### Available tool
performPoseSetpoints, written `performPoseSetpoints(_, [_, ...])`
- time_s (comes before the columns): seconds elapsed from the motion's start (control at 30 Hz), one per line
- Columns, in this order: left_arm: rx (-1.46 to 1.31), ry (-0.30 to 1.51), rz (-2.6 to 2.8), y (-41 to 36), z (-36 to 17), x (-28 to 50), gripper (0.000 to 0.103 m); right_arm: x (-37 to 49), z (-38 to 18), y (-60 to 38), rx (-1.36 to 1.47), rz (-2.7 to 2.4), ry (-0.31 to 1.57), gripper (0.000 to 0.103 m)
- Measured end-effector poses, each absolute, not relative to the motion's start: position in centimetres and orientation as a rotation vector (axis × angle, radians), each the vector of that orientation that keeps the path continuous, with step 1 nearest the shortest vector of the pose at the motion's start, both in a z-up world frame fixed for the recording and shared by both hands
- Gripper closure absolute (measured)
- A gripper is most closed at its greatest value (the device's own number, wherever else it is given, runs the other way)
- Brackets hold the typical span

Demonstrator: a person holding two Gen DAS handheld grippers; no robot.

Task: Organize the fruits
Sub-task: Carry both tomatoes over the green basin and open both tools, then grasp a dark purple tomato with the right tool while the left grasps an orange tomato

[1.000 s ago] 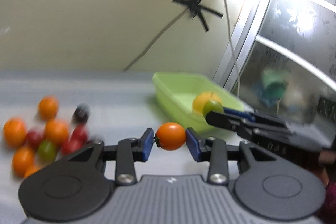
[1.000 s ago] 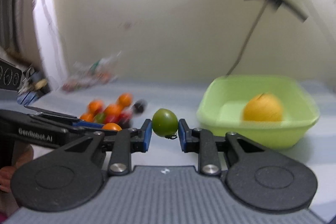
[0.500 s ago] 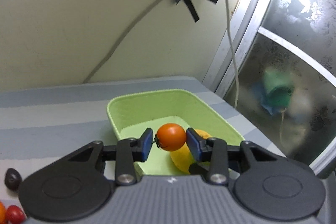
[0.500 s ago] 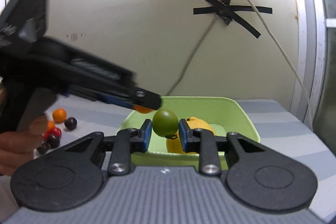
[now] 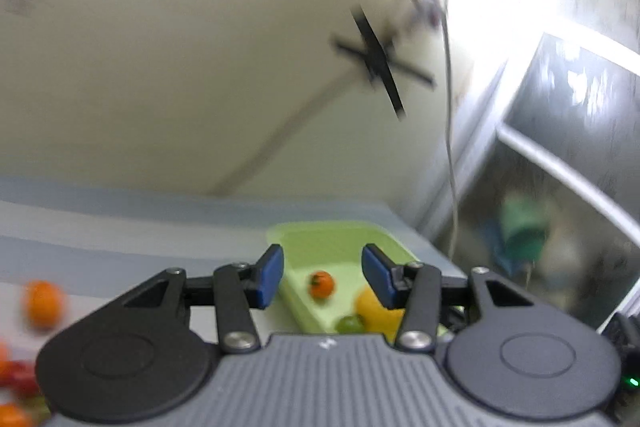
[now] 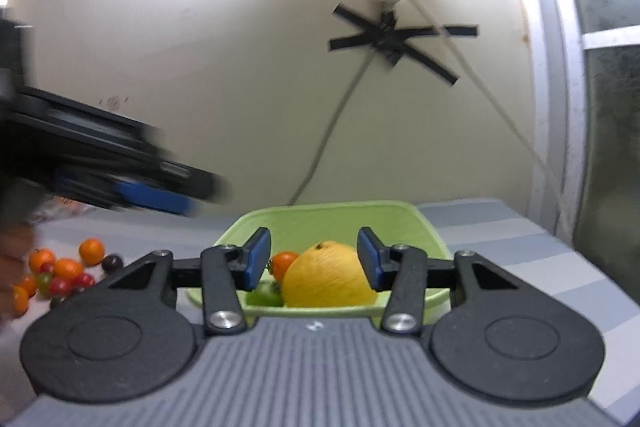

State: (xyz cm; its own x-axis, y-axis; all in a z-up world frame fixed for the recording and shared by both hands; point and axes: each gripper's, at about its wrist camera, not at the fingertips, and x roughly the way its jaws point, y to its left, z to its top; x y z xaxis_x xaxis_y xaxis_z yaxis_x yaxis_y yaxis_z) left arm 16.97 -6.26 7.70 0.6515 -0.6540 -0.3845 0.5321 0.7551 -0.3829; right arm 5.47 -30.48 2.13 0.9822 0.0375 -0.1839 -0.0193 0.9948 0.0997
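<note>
A light green tub (image 5: 340, 239) (image 6: 332, 217) holds a big yellow-orange citrus (image 6: 330, 277) (image 5: 374, 311), a small orange tomato (image 5: 322, 283) (image 6: 283, 262) and a small green tomato (image 5: 350, 324) (image 6: 266, 294). My left gripper (image 5: 322, 275) hangs above the tub, its jaws opening with nothing between them. My right gripper (image 6: 312, 263) is at the tub's near rim, jaws opening too, empty; the citrus shows through the gap, farther off. The left tool (image 6: 120, 171) crosses the right wrist view as a dark blur.
A pile of small orange, red, green and dark fruits (image 6: 60, 273) (image 5: 42, 303) lies on the grey striped table, left of the tub. A cable taped to the wall (image 6: 392, 39) hangs behind it. A window frame (image 5: 560, 167) stands on the right.
Both grippers have let go: the orange tomato and the green tomato now lie in the tub. The left gripper has pulled back and up from the tub. Both sets of jaws stand wider.
</note>
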Motion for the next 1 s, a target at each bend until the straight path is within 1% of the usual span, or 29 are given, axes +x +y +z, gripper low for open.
performPoseSetpoints(0.07, [-0.270, 0.495, -0.604, -1.7, 8.1, 15.5, 0.059, 4.9, 2.3, -30.4, 0.103, 0.027, 0.154, 0.053])
performPoseSetpoints(0.17, [-0.270, 0.488, -0.455, 4.3, 7.7, 13.4, 0.059, 4.4, 2.4, -30.0, 0.112, 0.056, 0.132, 0.054])
performPoseSetpoints(0.27, [-0.290, 0.517, -0.349, 9.1, 6.0, 11.3, 0.059, 4.2, 2.8, -29.1, 0.137, 0.133, 0.160, 0.054])
performPoseSetpoints(0.37, [-0.294, 0.558, -0.293, 12.0, 3.9, 9.3, 0.059, 3.7, 3.1, -27.0, 0.145, 0.241, 0.210, 0.055])
performPoseSetpoints(0.47, [-0.305, 0.603, -0.292, 13.0, 1.9, 8.1, 0.060, 3.5, 3.0, -24.0, 0.138, 0.358, 0.282, 0.055])
performPoseSetpoints(0.6, [-0.278, 0.633, -0.326, 11.6, 0.8, 8.1, 0.059, 4.3, 2.4, -19.2, 0.039, 0.460, 0.380, 0.056])
performPoseSetpoints(0.63, [-0.272, 0.639, -0.335, 11.0, 0.7, 8.3, 0.057, 4.5, 2.2, -18.0, 0.008, 0.475, 0.401, 0.056])
performPoseSetpoints(0.67, [-0.270, 0.648, -0.349, 10.5, 0.6, 8.6, 0.051, 4.8, 2.1, -16.9, -0.024, 0.488, 0.423, 0.056])
performPoseSetpoints(0.73, [-0.263, 0.656, -0.373, 9.6, 0.3, 8.8, 0.045, 5.6, 2.0, -15.3, -0.080, 0.499, 0.449, 0.056])
performPoseSetpoints(0.83, [-0.217, 0.684, -0.366, 7.7, -0.3, 9.8, 0.045, 7.2, 1.5, -13.7, -0.137, 0.489, 0.494, 0.056])
performPoseSetpoints(0.9, [-0.214, 0.725, -0.346, 7.0, -0.8, 10.6, 0.049, 7.9, 1.1, -13.2, -0.145, 0.481, 0.518, 0.056])
performPoseSetpoints(0.93, [-0.211, 0.716, -0.333, 6.8, -0.9, 10.6, 0.049, 8.2, 0.9, -13.2, -0.145, 0.479, 0.529, 0.056])
performPoseSetpoints(0.97, [-0.201, 0.715, -0.323, 6.5, -0.9, 10.7, 0.054, 8.5, 0.8, -13.1, -0.141, 0.477, 0.541, 0.056])
performPoseSetpoints(1.0, [-0.197, 0.716, -0.313, 6.4, -1.0, 10.7, 0.058, 8.8, 0.6, -13.1, -0.133, 0.479, 0.551, 0.056])
